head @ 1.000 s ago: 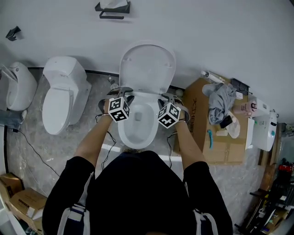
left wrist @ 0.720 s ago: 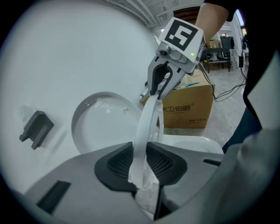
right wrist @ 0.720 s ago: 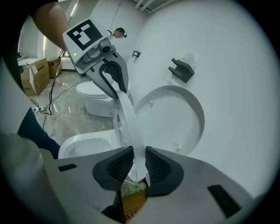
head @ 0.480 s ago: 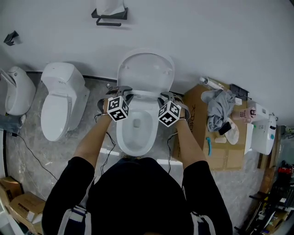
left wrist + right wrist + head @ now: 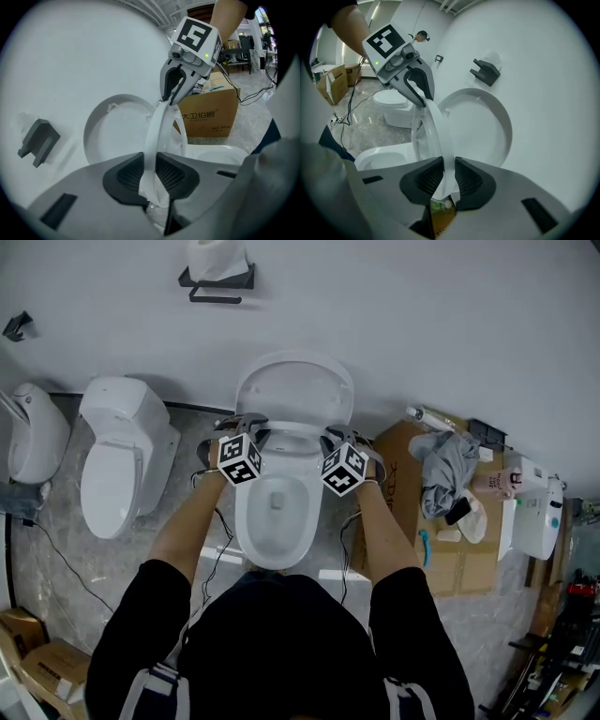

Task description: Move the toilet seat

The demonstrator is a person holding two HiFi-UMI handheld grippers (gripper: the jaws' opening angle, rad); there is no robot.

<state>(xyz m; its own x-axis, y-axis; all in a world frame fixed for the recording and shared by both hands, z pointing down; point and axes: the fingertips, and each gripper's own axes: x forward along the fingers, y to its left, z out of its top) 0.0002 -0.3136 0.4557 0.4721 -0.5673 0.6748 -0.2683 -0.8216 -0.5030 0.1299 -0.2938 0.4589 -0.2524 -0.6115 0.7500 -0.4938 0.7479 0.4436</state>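
The white toilet seat ring (image 5: 160, 133) stands tilted up off the bowl (image 5: 277, 512), close to the raised lid (image 5: 296, 390) that leans on the wall. My left gripper (image 5: 149, 177) is shut on the ring's left side, the thin rim pinched between its dark pads. My right gripper (image 5: 444, 177) is shut on the ring's (image 5: 437, 133) right side in the same way. Both sets of jaws have just been closing a little on the rim. In the head view the left gripper (image 5: 247, 425) and right gripper (image 5: 339, 437) sit either side of the bowl's back. Each gripper view shows the other gripper across the ring.
A second white toilet (image 5: 120, 451) stands to the left, with another white fixture (image 5: 33, 432) beyond it. On the right is a cardboard box (image 5: 441, 540) with a grey cloth (image 5: 452, 460) on top. A black paper holder (image 5: 217, 277) hangs on the wall. Cables lie on the floor.
Both grippers have moved toward the wall with the seat ring between them, bringing the ring nearer the raised lid.
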